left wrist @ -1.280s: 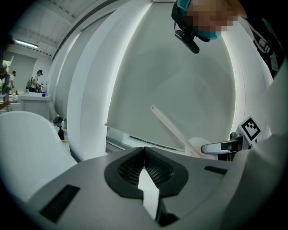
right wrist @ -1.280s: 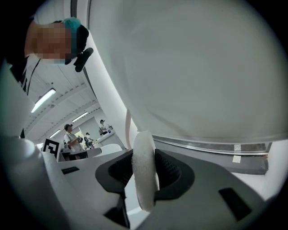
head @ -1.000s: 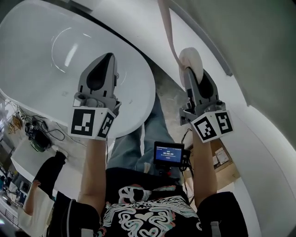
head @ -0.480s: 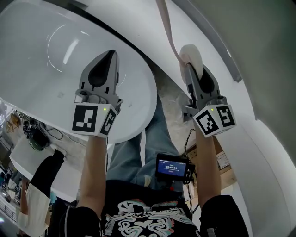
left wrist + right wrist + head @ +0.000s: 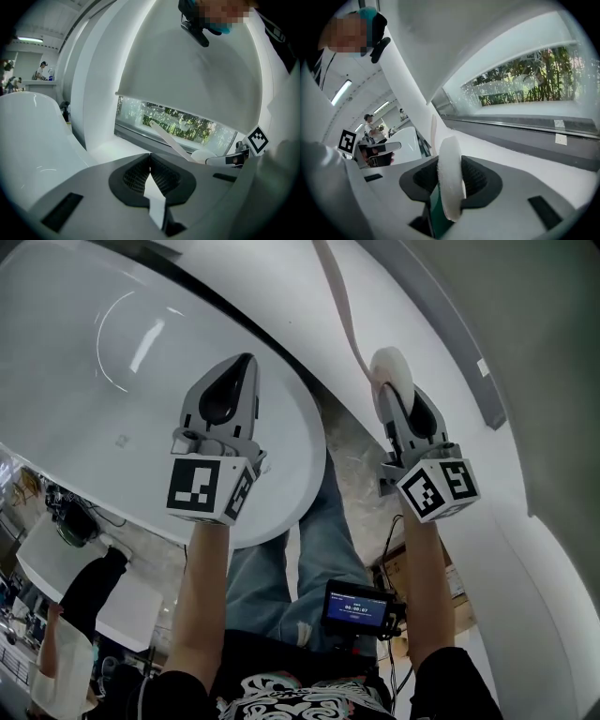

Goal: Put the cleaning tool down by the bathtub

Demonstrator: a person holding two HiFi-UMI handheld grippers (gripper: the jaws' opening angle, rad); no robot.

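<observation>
The cleaning tool is a white round pad (image 5: 390,366) on a long pale handle (image 5: 339,302) that runs up along the white wall. My right gripper (image 5: 391,397) is shut on the pad, which stands edge-on between the jaws in the right gripper view (image 5: 450,180). The white bathtub (image 5: 281,381) fills the upper left of the head view. My left gripper (image 5: 243,367) hovers over its rim, shut, with nothing held; its pads meet in the left gripper view (image 5: 150,158). From there the tool (image 5: 202,156) and the right gripper show at the right.
A curved white wall (image 5: 525,549) and a window ledge (image 5: 520,124) run to the right of the tub. Between them lies a narrow strip of grey floor (image 5: 352,442). A small screen device (image 5: 356,607) hangs at the person's waist. Cardboard (image 5: 394,568) lies beside the legs.
The left gripper has shifted to the right over the tub rim. The right gripper has stayed closed on the pad, moving only slightly.
</observation>
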